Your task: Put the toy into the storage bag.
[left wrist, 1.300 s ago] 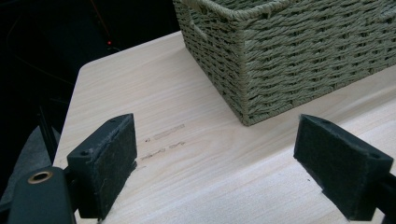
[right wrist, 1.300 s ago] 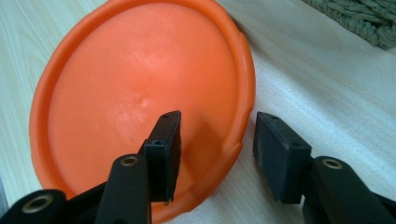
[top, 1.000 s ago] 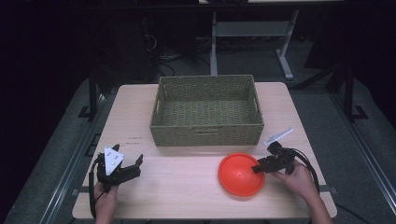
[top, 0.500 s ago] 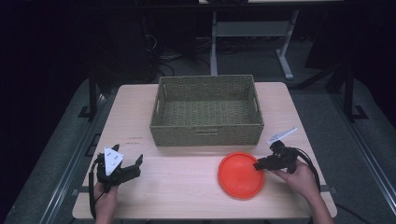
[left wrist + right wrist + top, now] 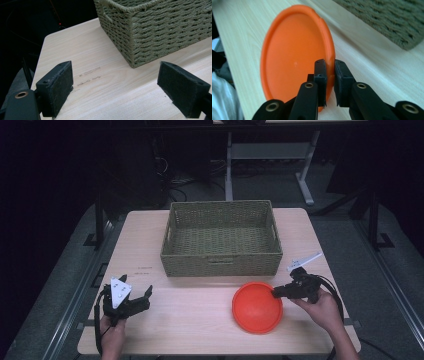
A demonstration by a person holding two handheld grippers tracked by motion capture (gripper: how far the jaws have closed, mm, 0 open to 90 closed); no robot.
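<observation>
beside the woven basket [image 5: 222, 238], your right gripper [image 5: 329, 67] has just closed, pinching the orange plate [image 5: 292, 60] rim for lifting; your left gripper [image 5: 115, 82] waits wide open, empty.

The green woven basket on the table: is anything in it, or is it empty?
Empty. From the high view the basket shows only its bare woven floor. The orange plate is outside it, on the table, its rim pinched in the right gripper.

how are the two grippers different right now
The left gripper has its jaws spread wide with nothing between them; the right gripper is shut on the rim of the orange plate. The left gripper faces the wicker basket; the right faces the plate. Both are hand-held, with black jaws.
</observation>
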